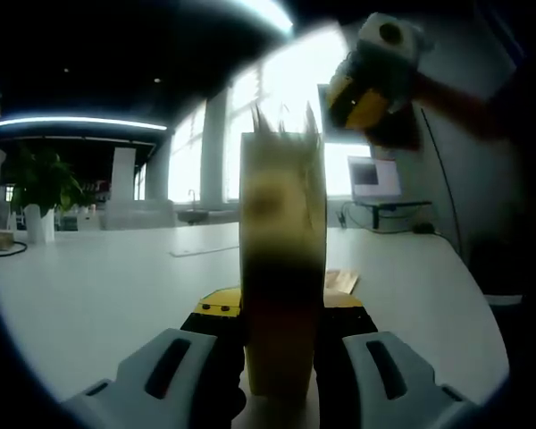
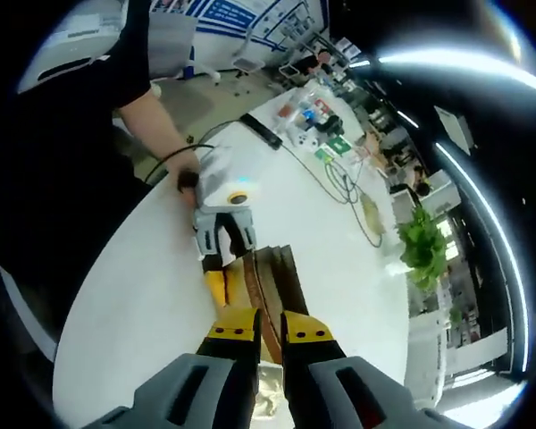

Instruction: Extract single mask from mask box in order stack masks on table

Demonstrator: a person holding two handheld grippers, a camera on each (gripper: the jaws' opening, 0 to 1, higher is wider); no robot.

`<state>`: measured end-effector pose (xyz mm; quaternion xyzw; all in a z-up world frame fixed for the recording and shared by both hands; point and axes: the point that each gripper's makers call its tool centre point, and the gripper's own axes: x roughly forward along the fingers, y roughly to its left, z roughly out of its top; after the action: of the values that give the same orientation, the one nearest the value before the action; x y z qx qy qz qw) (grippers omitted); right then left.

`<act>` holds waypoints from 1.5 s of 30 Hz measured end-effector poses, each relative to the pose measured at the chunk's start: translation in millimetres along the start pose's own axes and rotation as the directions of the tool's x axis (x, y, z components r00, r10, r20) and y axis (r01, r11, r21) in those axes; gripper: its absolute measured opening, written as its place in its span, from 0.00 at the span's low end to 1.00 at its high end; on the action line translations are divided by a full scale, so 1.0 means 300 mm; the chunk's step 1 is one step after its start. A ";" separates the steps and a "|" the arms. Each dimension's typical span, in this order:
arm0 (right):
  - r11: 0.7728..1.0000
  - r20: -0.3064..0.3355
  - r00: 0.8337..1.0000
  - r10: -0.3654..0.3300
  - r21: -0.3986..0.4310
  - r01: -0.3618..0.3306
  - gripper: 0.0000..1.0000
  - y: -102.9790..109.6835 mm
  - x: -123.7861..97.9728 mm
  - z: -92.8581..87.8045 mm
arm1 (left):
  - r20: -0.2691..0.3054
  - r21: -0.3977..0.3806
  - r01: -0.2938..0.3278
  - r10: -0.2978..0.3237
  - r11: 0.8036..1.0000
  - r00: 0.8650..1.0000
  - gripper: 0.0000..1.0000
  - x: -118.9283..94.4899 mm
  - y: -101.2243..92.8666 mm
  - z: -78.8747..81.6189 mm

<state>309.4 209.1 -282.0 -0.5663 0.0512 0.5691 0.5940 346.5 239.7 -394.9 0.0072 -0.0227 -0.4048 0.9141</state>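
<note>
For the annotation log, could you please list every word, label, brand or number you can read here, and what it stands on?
None can be read.
Blue-and-white wall posters: print too small and blurred.
Mask box in the left tool: blurred, no legible print.
Monitor: screen washed out.
Small packages on the table: markings too small.

The mask box (image 1: 282, 286) was dull yellow-tan, shading darker brown toward its lower half; in the right gripper view it read dark brown with a yellow side. Both grippers, left (image 1: 281, 335) and right (image 2: 266, 331), had pale grey bodies, black fingers and yellow tips. Table (image 1: 98, 286) white; potted plant (image 2: 422, 243) green.
</note>
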 end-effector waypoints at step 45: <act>0.986 -0.095 0.989 0.117 -0.112 -0.127 0.05 -0.006 0.088 -0.008 | -0.002 0.004 0.002 -0.002 1.000 1.000 0.20 -0.001 -0.005 0.001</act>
<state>321.2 224.2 -300.3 -0.6207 0.0784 0.5809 0.5208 345.2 238.9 -394.7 0.0093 -0.0227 -0.4055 0.9138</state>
